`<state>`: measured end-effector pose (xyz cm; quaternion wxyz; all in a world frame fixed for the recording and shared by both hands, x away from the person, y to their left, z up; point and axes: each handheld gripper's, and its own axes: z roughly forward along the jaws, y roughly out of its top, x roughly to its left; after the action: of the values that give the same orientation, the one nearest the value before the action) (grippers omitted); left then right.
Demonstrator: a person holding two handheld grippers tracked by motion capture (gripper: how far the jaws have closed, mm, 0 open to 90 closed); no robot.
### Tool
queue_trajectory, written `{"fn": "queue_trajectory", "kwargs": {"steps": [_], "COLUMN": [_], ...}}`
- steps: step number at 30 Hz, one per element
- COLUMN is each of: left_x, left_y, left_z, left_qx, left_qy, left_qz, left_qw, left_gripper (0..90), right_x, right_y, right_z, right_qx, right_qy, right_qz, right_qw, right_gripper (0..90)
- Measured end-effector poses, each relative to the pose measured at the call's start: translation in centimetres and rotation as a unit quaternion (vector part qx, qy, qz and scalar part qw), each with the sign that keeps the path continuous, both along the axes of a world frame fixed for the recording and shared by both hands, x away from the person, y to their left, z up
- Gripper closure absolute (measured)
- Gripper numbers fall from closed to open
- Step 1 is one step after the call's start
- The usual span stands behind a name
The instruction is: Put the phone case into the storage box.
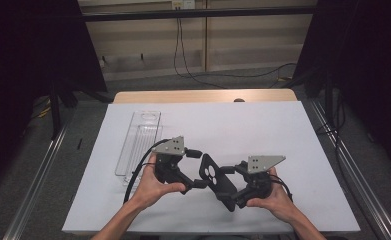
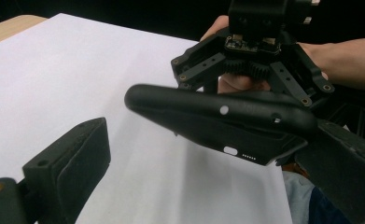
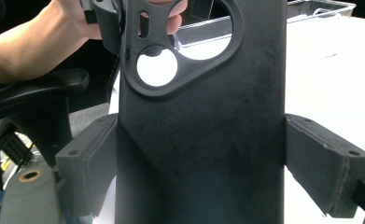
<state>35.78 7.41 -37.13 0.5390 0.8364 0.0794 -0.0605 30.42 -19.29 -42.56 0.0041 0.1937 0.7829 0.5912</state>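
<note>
Case: black phone case (image 1: 217, 181), sitting lower middle of the high view, held up off the white sheet (image 1: 243, 130) between your two grippers.

Feel: looks like a light, thin shell to me, a bit flexible, matte outside so probably not slippery. Squeeze the long sides too hard and I'd bet it bows or pops out.

Weak spot: the camera cutout end, upper middle of the right gripper view. Not much material around those holes, so I wouldn't pinch there.

Best grab: the plain solid stretch below the cutout, across the width, pads flat on the two long edges.

Right gripper (image 1: 239, 186): that's pretty much where you've got it. In the right gripper view the case (image 3: 199, 140) stands up between the jaws, which are spread wide and closed on its two side edges. So it's clamped, just on a wide thing.

Left gripper (image 1: 195, 170): jaws are apart. In the left gripper view one pad (image 2: 75, 163) sits lower left with clear space between it and the case (image 2: 217, 123), the other is lower right under the case end. Can't tell if that one's touching.

Case vs left gripper: case edge runs across the middle of that view, tilted, near the right-hand jaw and well off the left-hand one.

Tray: clear plastic tray (image 1: 139, 145) left of centre in the high view, away from both grippers.
</note>
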Motion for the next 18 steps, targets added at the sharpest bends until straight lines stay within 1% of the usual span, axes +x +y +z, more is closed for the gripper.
{"fn": "queue_trajectory", "kwargs": {"steps": [5,7,8,11,13,15,18], "left_x": [0.01,0.04,0.0,-0.03,-0.06,-0.05,-0.09], "left_y": [-0.02,0.03,0.0,-0.05,-0.05,-0.03,-0.09], "left_z": [0.16,0.27,0.29,0.35,0.4,0.41,0.38], "left_qx": [0.006,0.009,0.009,0.013,0.01,0.007,0.004], "left_qy": [-0.004,-0.006,-0.002,-0.006,-0.005,-0.005,-0.004], "left_qz": [-0.007,-0.016,-0.019,-0.028,-0.027,-0.03,-0.039], "left_qw": [0.9999,0.9998,0.9998,0.9995,0.9996,0.9995,0.9992], "left_gripper": [3.8,5.3,6.2,6.2,6.0,6.0,6.0], "right_x": [0.07,0.14,0.17,0.16,0.17,0.23,0.23], "right_y": [0.1,0.06,0.08,0.19,0.24,0.26,0.3], "right_z": [-0.09,-0.1,-0.1,-0.18,-0.2,-0.17,-0.19], "right_qx": [0.001,0.002,0.003,0.003,0.003,0.008,0.008], "right_qy": [0.003,0.006,0.007,0.011,0.012,0.015,0.018], "right_qz": [0.008,0.011,0.015,0.023,0.025,0.03,0.036], "right_qw": [1.0,0.9999,0.9999,0.9997,0.9996,0.9994,0.9991], "right_gripper": [14.3,14.3,14.3,14.3,14.3,14.4,14.3]}}
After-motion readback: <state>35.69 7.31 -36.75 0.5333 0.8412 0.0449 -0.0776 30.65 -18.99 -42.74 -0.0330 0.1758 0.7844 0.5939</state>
